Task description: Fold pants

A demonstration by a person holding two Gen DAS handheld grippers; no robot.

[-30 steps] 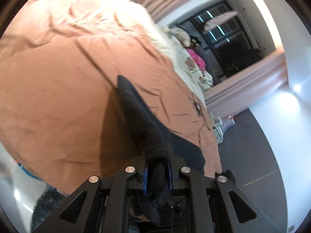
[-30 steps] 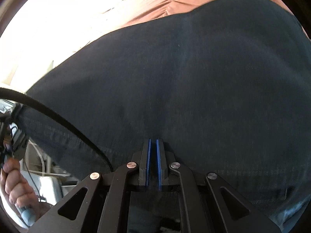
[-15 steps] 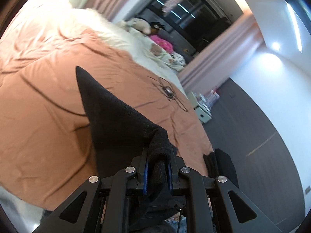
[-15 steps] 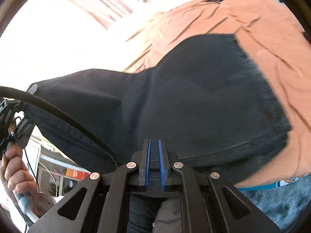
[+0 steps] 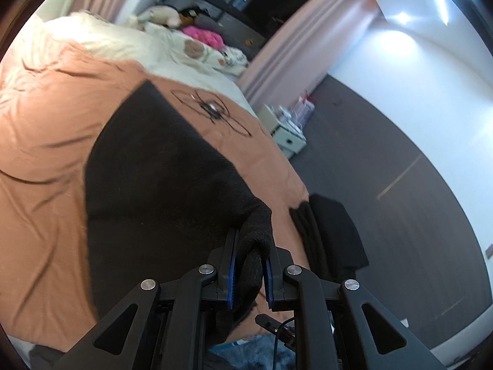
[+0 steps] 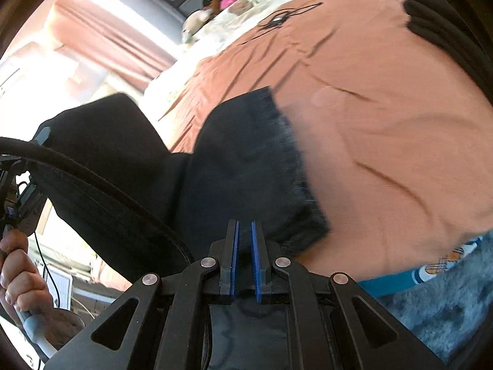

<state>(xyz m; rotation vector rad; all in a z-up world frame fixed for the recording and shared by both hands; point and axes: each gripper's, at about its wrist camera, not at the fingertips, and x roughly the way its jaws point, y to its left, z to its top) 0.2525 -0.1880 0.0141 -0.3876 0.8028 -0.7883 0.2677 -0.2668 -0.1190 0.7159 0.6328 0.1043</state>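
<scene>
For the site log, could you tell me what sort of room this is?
Most likely a bedroom: a wide bed under an orange-brown cover, soft toys heaped at its head, and pink curtains by a dark window.

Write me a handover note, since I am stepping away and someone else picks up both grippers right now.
Left gripper: shut on a bunched edge of the black pants.
Right gripper: shut on the pants' other edge.
The pants hang between both grippers, partly draped over the orange bedspread.
A folded dark garment lies at the bed's edge.
Done: pants picked up. Left: lay flat, then fold, probably.
</scene>
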